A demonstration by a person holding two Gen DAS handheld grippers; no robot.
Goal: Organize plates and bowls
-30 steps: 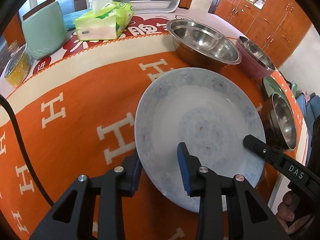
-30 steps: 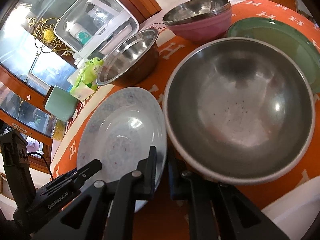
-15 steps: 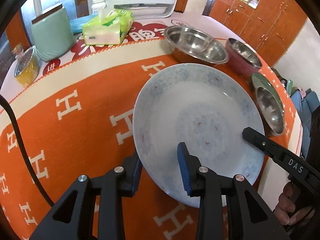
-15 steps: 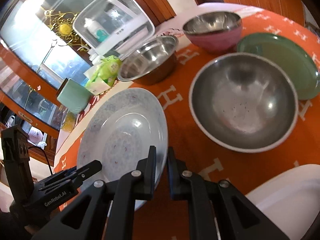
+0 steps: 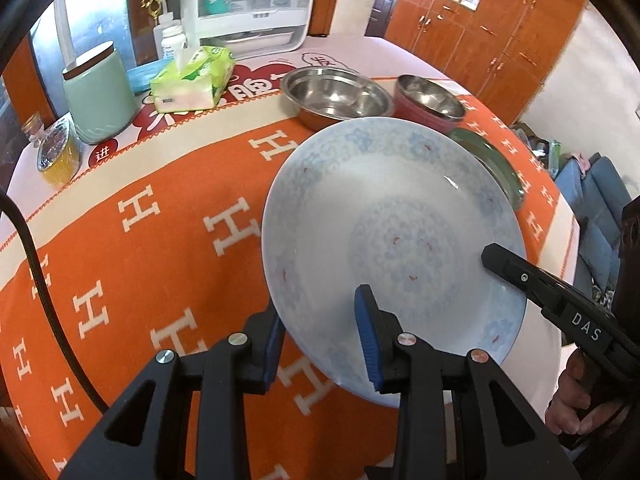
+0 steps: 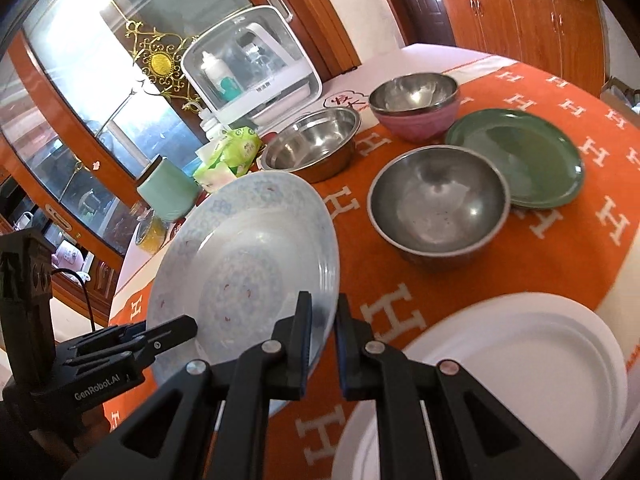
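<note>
A large pale blue patterned plate (image 5: 392, 240) is held tilted above the orange table; it also shows in the right wrist view (image 6: 244, 268). My left gripper (image 5: 320, 332) is shut on its near rim, one finger above and one below. My right gripper (image 6: 322, 320) is shut on its opposite rim and shows in the left wrist view (image 5: 520, 276). On the table stand a steel bowl (image 6: 438, 208), a green plate (image 6: 520, 160), a pink bowl (image 6: 416, 104) and a wide steel basin (image 6: 312, 144).
A white plate (image 6: 500, 384) lies at the near table edge below my right gripper. A tissue pack (image 5: 192, 80), a mint canister (image 5: 100, 96), a yellow jar (image 5: 56, 152) and a white appliance (image 6: 252, 76) stand at the back. A black cable (image 5: 36, 268) runs at the left.
Both grippers have lifted the blue plate off the table and drawn back; it now hangs tilted. The bowls look smaller and farther, and the white plate has come into view.
</note>
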